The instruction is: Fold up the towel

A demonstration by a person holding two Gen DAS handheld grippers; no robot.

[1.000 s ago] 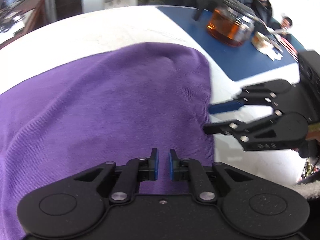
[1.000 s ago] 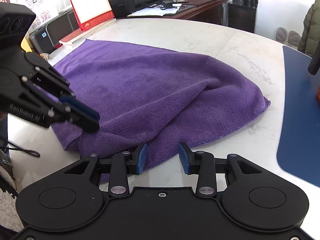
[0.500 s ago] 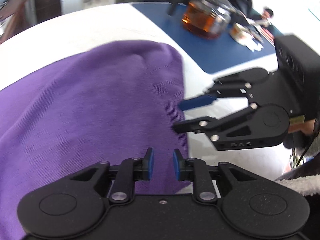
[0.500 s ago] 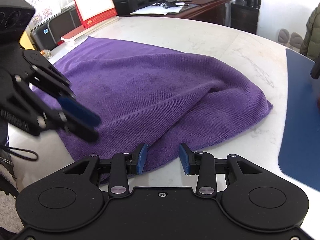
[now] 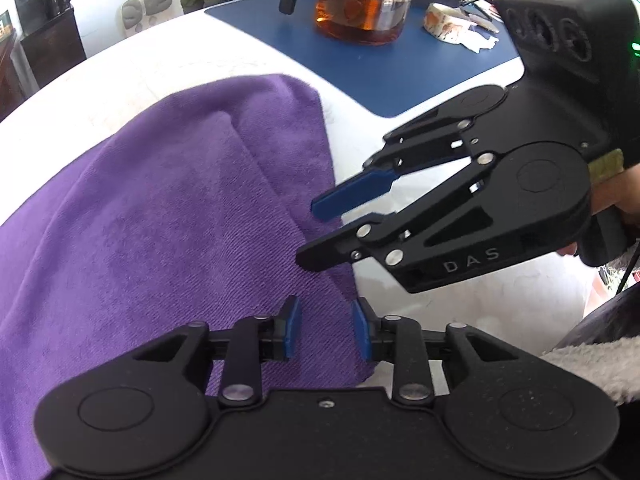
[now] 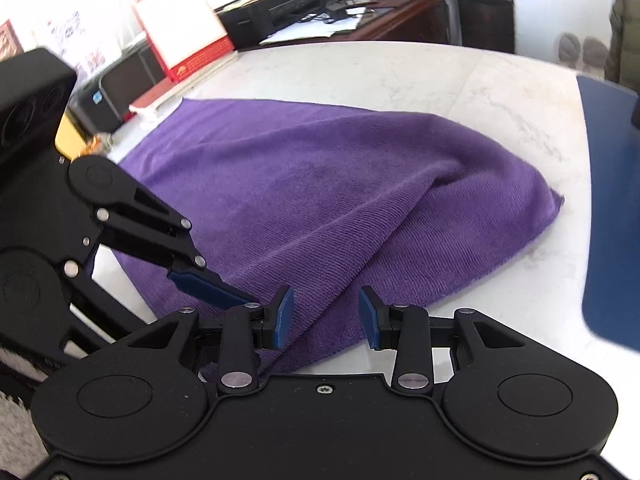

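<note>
A purple towel (image 5: 168, 232) lies loosely folded over on the white marble table (image 6: 420, 76), with its rounded fold end (image 6: 532, 200) toward the blue mat. My left gripper (image 5: 326, 332) hovers over the towel's near right corner. Its jaws are opening, and cloth shows below the gap with no pad pressing on it. My right gripper (image 6: 326, 316) stands open over the towel's near edge, a raised crease running up beside its left pad. In the left wrist view the right gripper (image 5: 310, 234) points at the towel's right edge. One blue finger (image 6: 208, 284) of the left gripper reaches in from the left.
A glass teapot of amber tea (image 5: 362, 4) and a small bowl (image 5: 444, 26) stand on a blue mat (image 5: 380, 76) beyond the towel. A red-and-white desk calendar (image 6: 180, 36) and a printer (image 6: 276, 12) sit past the table's far side. A person sits at the back.
My left gripper has shifted right toward the towel's near right corner, and its jaws have spread apart. The right gripper now looms closer in its view and has barely moved.
</note>
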